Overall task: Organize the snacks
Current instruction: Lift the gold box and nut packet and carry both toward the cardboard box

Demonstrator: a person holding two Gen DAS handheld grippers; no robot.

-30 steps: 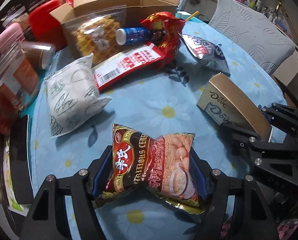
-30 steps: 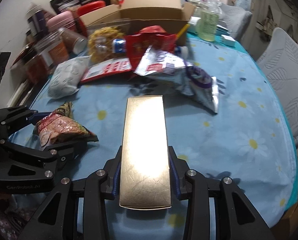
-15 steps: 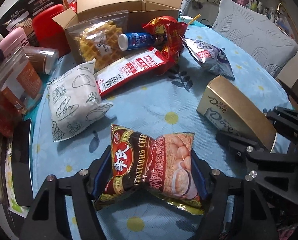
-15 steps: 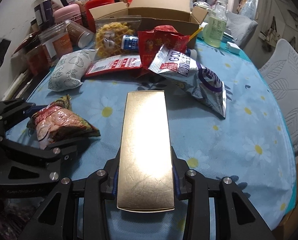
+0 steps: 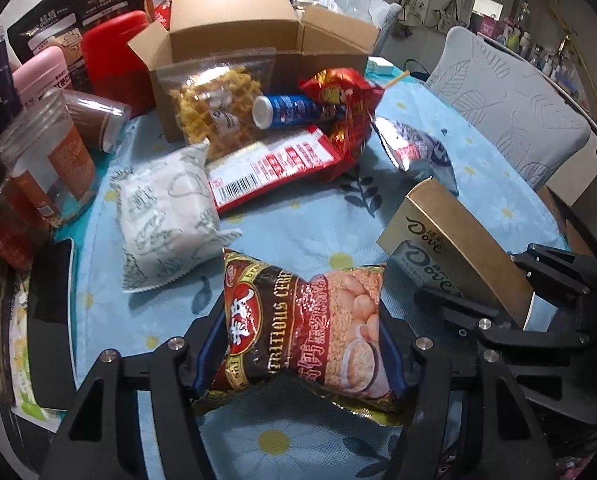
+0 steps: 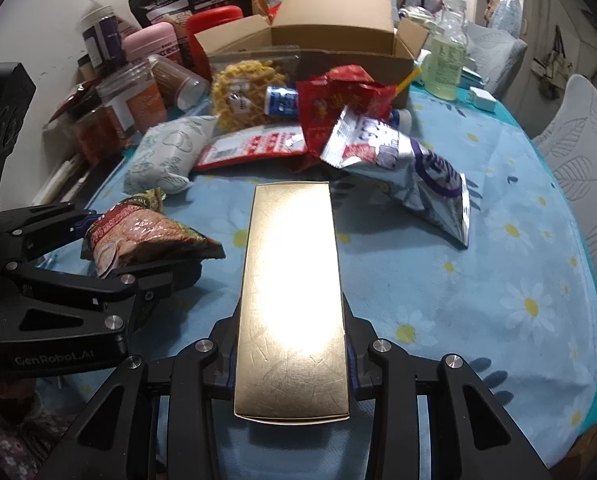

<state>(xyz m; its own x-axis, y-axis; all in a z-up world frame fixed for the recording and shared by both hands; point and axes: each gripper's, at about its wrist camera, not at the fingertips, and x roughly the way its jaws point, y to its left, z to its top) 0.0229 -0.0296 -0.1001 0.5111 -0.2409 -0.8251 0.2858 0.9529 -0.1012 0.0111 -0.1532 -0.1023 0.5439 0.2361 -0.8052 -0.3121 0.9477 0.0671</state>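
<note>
Left gripper [image 5: 298,344]: its jaws have just been closing and now pinch a red-brown cereal packet [image 5: 302,328] at both side edges, so that the packet puckers in the middle; the packet is lifted off the blue daisy-print tablecloth [image 5: 298,220]. Right gripper [image 6: 290,360]: clamped on the near end of a long gold chocolate box [image 6: 290,280], which points away from the camera above the cloth. In the right wrist view the left gripper and its packet stand to the left of the box, apart from it.

Beyond the two held items lies a loose heap of snacks: a white pillow-shaped packet [image 5: 166,216], a flat red-and-white packet [image 5: 274,168], a clear bag of waffles [image 5: 218,108], a blue-and-white bottle [image 5: 286,112] lying on its side, a crumpled red bag [image 5: 342,100] and a silver-and-purple bag [image 6: 410,164]. Behind the heap stands an open cardboard box [image 5: 238,32], its flaps raised. Jars and canisters [image 5: 54,156] line the left edge of the table.
</note>
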